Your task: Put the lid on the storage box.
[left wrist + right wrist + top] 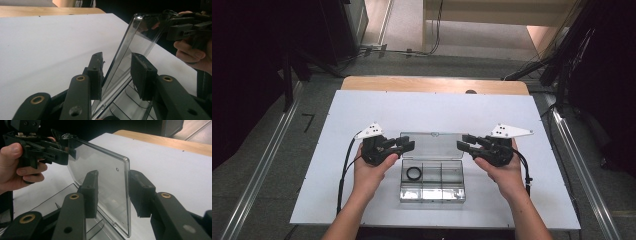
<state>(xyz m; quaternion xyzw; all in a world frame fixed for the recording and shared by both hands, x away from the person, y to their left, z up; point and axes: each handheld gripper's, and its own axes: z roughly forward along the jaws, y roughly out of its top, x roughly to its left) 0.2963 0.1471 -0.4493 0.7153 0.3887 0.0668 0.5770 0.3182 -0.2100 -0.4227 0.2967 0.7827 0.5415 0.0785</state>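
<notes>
Clear compartment box (432, 181) sits mid-worktop (337, 150), its lid (432, 146) raised upright, a black ring (413, 173) in one compartment; left gripper (406, 145) and right gripper (464, 144) straddle the lid's side edges, jaws wide and apparently unclamped, so opening appears done, closing or loading outstanding.

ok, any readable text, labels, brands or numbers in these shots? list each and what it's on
None readable.
Clear plastic box: no label or print visible; its raised lid shows just a small hole-like dot, no text.
Left gripper and right gripper: no markings legible on the bodies or white plates.
White table top: blank.
Black ring in the box: too small to tell whether it bears anything.
</notes>
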